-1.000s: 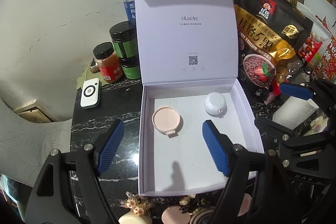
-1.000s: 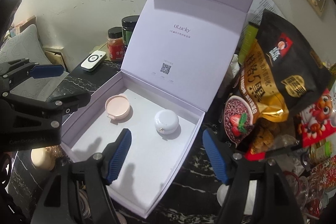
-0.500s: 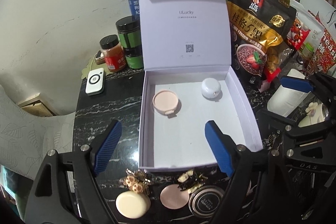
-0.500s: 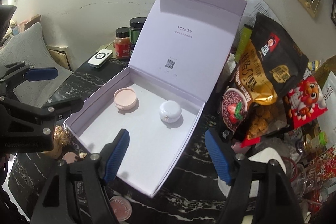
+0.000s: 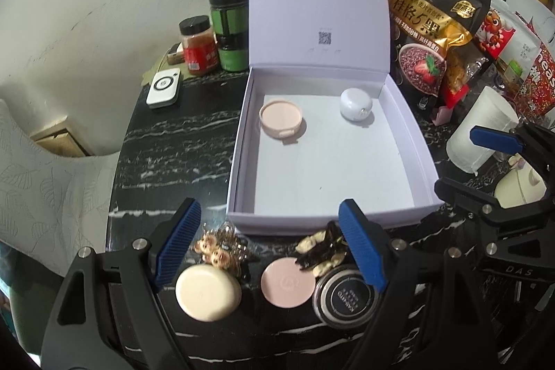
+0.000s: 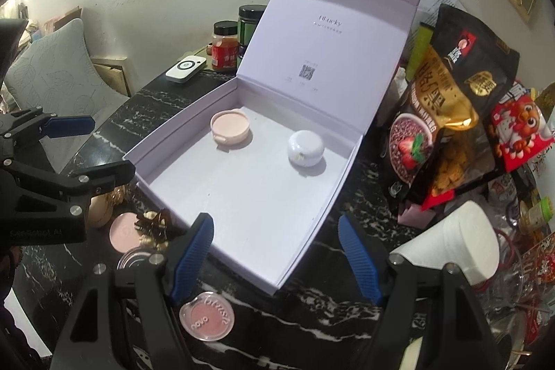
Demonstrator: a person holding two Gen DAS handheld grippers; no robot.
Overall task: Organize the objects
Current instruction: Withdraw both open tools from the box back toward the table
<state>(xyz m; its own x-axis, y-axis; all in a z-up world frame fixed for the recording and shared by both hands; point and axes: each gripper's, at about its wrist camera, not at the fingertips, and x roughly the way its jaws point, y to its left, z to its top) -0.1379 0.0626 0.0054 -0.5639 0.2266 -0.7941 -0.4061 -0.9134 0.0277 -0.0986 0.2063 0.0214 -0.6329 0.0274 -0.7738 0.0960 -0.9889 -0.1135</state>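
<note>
An open lilac box (image 5: 239, 162) (image 6: 347, 169) stands on the black marble table. Inside lie a pink round case (image 5: 280, 118) (image 6: 230, 126) and a white round case (image 5: 356, 103) (image 6: 306, 148). In front of the box lie a cream compact (image 5: 207, 292), a pink compact (image 5: 288, 281) (image 6: 125, 230), a black round tin (image 5: 345, 299), gold hair clips (image 5: 218, 250) and a dark hair clip (image 5: 322, 248). A blush compact (image 6: 207, 315) lies near the right gripper. My left gripper (image 5: 269, 243) is open above these items. My right gripper (image 6: 275, 257) is open over the box's front corner.
Spice jars (image 5: 197, 45), a white device (image 5: 163, 88), snack bags (image 5: 433, 23) (image 6: 447, 113) and a paper roll (image 5: 480, 134) (image 6: 451, 241) crowd the back and right. A grey cushion (image 6: 59, 85) is at the left, beyond the table edge.
Both grippers have pulled back from the box toward the near table edge. The compacts and clips in front of the box have come into view. Both stay open.
</note>
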